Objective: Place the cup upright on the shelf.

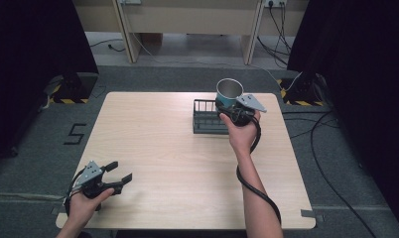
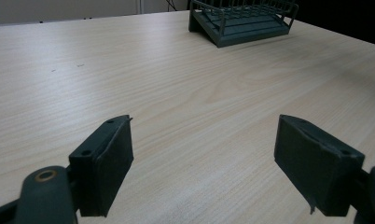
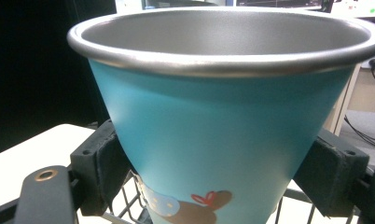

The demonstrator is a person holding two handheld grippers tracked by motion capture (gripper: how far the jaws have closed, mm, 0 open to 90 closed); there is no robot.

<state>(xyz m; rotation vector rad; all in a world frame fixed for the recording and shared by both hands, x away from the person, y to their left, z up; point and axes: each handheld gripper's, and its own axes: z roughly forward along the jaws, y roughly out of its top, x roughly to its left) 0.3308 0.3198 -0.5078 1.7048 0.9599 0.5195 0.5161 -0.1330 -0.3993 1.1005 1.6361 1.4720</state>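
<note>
**Cup held over the rack**

The blue cup (image 1: 229, 91) hangs upright above the wire rack (image 1: 207, 120), gripped by the right gripper (image 1: 235, 110). Next comes, I judge, lowering it in. Well away from the rack, the left gripper (image 1: 119, 171) gapes empty.

A light wooden table (image 1: 163, 148) stands on grey carpet (image 1: 33, 148), with black cables (image 1: 331, 183) trailing beside it.

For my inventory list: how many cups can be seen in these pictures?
1. The blue metal cup is held in the right claw, above the dark wire rack at the table's far side.
</note>
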